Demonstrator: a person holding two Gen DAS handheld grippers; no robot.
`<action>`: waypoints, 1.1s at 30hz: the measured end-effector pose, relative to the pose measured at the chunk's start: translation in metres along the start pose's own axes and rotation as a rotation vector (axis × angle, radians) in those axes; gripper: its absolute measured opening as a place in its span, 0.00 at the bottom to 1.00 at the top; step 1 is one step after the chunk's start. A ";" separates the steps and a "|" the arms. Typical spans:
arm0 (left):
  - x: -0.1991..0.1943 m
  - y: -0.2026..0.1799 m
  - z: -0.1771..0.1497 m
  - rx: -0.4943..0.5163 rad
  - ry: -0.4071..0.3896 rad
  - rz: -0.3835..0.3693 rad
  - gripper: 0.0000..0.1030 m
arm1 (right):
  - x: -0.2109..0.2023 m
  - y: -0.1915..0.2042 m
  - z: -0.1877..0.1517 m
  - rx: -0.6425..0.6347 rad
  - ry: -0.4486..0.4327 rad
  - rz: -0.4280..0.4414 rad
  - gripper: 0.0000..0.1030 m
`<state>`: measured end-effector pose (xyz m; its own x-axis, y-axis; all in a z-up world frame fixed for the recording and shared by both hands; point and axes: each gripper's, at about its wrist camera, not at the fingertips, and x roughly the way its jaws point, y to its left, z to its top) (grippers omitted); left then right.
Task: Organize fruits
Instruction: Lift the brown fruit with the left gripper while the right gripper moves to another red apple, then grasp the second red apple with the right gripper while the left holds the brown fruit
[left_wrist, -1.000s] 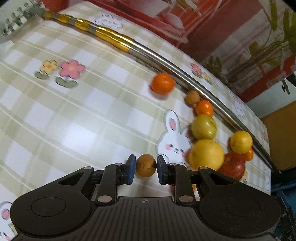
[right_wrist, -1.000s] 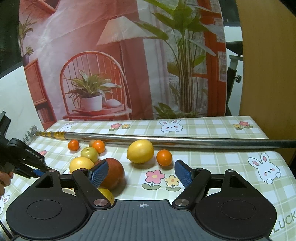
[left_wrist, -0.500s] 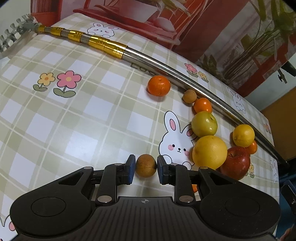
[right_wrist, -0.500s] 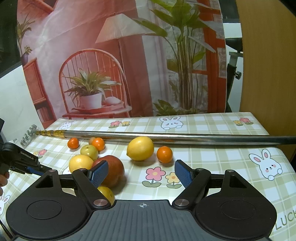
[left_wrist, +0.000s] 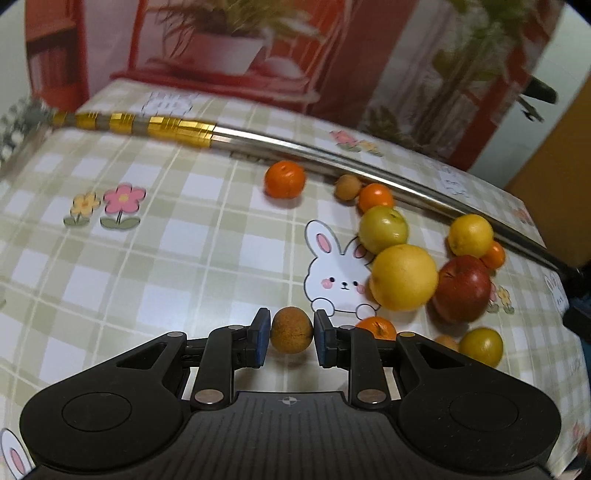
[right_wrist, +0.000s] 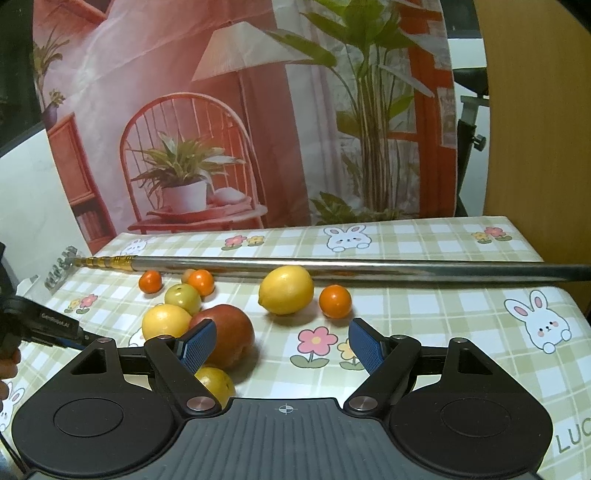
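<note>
Gripping a small round brown fruit with rough tan skin (left_wrist: 291, 329), your left tongs (left_wrist: 291, 338) press their blue pads against both of its sides, and the fruit sits between the fingertips above the checked green-and-white counter (left_wrist: 177, 258). Just to the right of it lies a printed white bunny (left_wrist: 338, 277), and beyond that the heap of fruit: a large yellow grapefruit-like fruit (left_wrist: 403, 277) touching a dark red apple (left_wrist: 461, 290), with a yellow-green round fruit (left_wrist: 383, 229) just behind the yellow one. A small orange tangerine (left_wrist: 376, 328) peeks out beside the right finger of your left tongs, and a yellow-green small fruit (left_wrist: 481, 346) lies near the counter's front edge. Farther back, an orange tangerine (left_wrist: 284, 179) sits alone, near a long silver telescopic rod with gold bands (left_wrist: 295, 147) that runs across the counter; a second small tan fruit (left_wrist: 347, 187) lies right against that rod.

Your right tongs (right_wrist: 282, 345) stand wide apart with nothing between the blue pads, above the flower print. Ahead of them you see an oval yellow lemon (right_wrist: 285, 290) and a small orange tangerine at its right (right_wrist: 335, 301), both just in front of the rod. At the left edge of the right wrist view, your left tongs show only partly.
</note>
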<state>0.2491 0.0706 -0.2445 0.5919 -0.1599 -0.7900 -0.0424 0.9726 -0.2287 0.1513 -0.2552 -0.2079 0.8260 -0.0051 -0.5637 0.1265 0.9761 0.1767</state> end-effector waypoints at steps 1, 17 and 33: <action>-0.005 -0.001 -0.002 0.018 -0.015 -0.005 0.26 | 0.001 0.000 0.000 -0.001 0.003 0.002 0.73; -0.049 -0.017 -0.032 0.173 -0.164 -0.075 0.26 | 0.056 0.030 0.019 -0.198 0.147 0.157 0.71; -0.050 -0.005 -0.037 0.113 -0.165 -0.096 0.26 | 0.135 0.068 0.033 -0.334 0.378 0.212 0.64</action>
<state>0.1896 0.0672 -0.2250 0.7130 -0.2321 -0.6616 0.1052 0.9684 -0.2263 0.2897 -0.1970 -0.2452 0.5519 0.2180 -0.8049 -0.2540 0.9633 0.0867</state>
